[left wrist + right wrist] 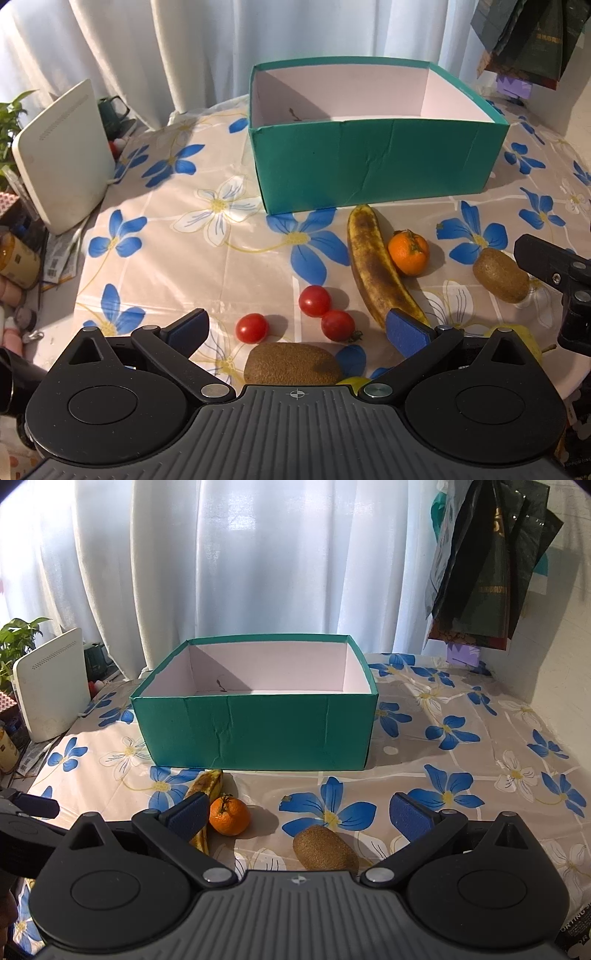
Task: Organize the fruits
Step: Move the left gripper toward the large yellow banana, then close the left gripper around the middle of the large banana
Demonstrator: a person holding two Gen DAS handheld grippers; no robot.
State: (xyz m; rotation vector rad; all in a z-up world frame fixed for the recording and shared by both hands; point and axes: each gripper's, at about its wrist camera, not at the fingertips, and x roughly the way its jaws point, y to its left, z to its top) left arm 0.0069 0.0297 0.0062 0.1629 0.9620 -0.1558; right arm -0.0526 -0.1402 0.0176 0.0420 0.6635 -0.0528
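A green open box [369, 162] with a white empty inside stands at the back of the flowered table; it also shows in the right wrist view [258, 731]. In front of it lie a browned banana [373, 266], a mandarin [408, 253], three cherry tomatoes [314, 301] and two kiwis [291, 363] [500, 275]. My left gripper [295, 328] is open and empty above the near kiwi and tomatoes. My right gripper [301, 814] is open and empty above a kiwi [323, 849], with the mandarin [229, 816] and banana [205, 786] by its left finger.
A white router-like device [62, 158] leans at the table's left edge, with a plant, a dark mug [112, 109] and clutter beside it. White curtains hang behind. Dark bags [487, 565] hang at the upper right. A yellow-green fruit [530, 338] peeks out behind my left gripper.
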